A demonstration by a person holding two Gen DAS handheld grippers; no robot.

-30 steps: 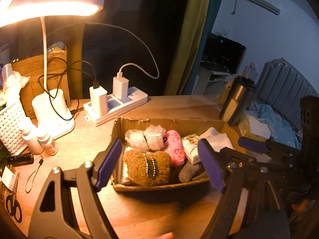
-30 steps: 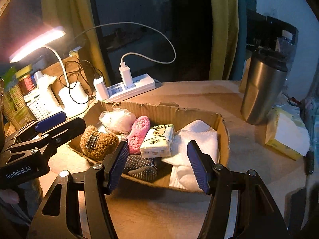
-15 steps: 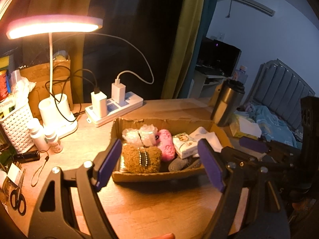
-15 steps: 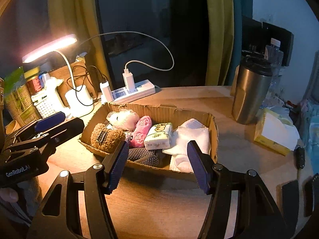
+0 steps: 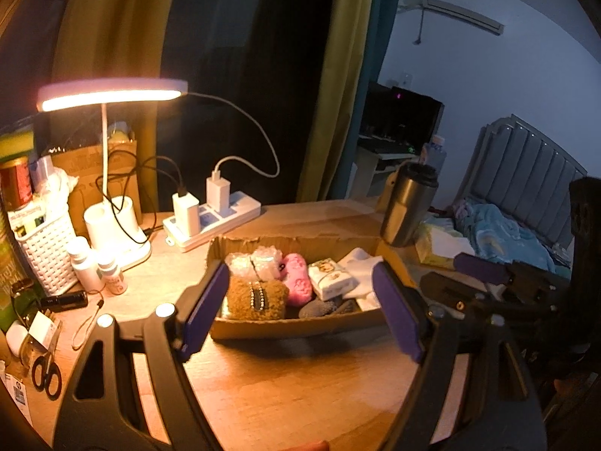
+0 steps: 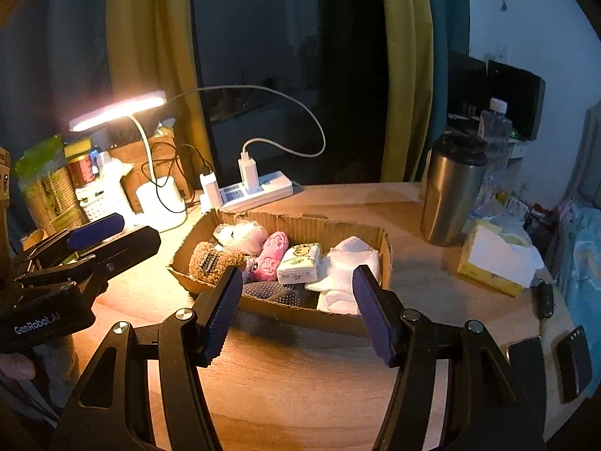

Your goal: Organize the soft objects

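A shallow cardboard box (image 5: pixel 293 329) (image 6: pixel 300 314) sits mid-table. In it lie a brown fuzzy pouch (image 5: pixel 257 297) (image 6: pixel 210 261), a white fluffy toy (image 5: pixel 253 265) (image 6: pixel 242 235), a pink plush (image 5: pixel 298 280) (image 6: pixel 270 255), a tissue pack (image 5: pixel 332 278) (image 6: pixel 300 263), white cloths (image 5: pixel 362 267) (image 6: pixel 345 274) and a dark dotted sock (image 5: pixel 323 308) (image 6: pixel 272 293). My left gripper (image 5: pixel 300 312) (image 6: pixel 94 236) is open and empty, held back from the box's near side. My right gripper (image 6: pixel 296 312) (image 5: pixel 480 267) is open and empty, also short of the box.
A lit desk lamp (image 5: pixel 112 92), power strip with chargers (image 5: pixel 214 216), white basket (image 5: pixel 45 251), small bottles (image 5: pixel 84 261) and scissors (image 5: pixel 45 374) stand left. A steel tumbler (image 6: pixel 452 191) (image 5: pixel 407 205), a yellow tissue box (image 6: pixel 496 261) and phones (image 6: pixel 571 362) are right.
Both grippers have pulled back and up from the box, which looks smaller and farther away. Both stay open and empty. The box contents have not moved.
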